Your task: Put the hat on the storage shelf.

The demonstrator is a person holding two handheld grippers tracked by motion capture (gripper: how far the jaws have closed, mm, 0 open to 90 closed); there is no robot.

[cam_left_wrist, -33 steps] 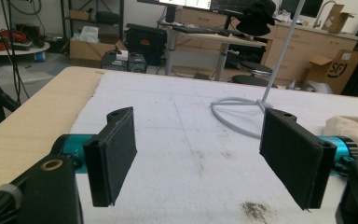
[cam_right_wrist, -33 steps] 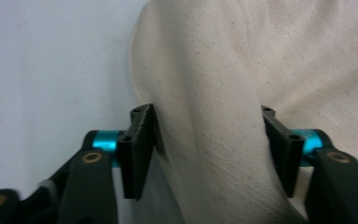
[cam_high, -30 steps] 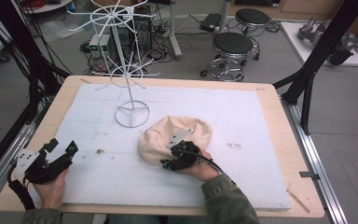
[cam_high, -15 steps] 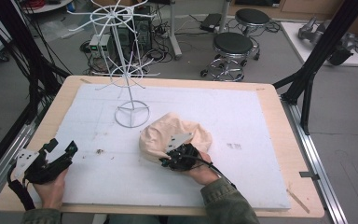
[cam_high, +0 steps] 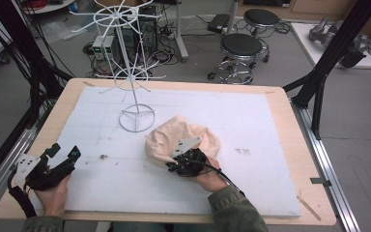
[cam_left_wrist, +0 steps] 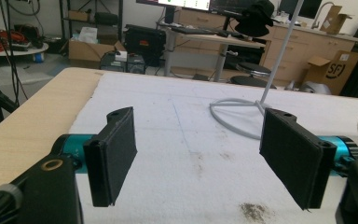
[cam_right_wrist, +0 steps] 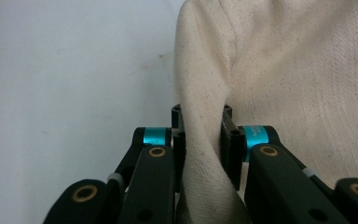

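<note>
A cream cloth hat (cam_high: 181,137) lies on the white foam mat (cam_high: 251,125) near the table's middle. My right gripper (cam_high: 179,164) is shut on the hat's near edge; in the right gripper view a fold of the cream fabric (cam_right_wrist: 205,140) is pinched between the two black jaws. My left gripper (cam_high: 63,157) rests at the near left of the mat, open, nothing between its pads (cam_left_wrist: 114,154). A white wire stand (cam_high: 133,72) rises behind the hat, its ring base (cam_left_wrist: 235,114) on the mat ahead of the left gripper.
The wooden table edge (cam_high: 43,121) frames the mat. Black frame posts (cam_high: 328,58) stand at both sides. Stools (cam_high: 241,48) and cables are on the floor behind the table. Small dark specks (cam_high: 102,156) mark the mat between the grippers.
The right gripper has shifted slightly toward the near left with the hat's edge; the hat has bunched a little. The left gripper has stayed put.
</note>
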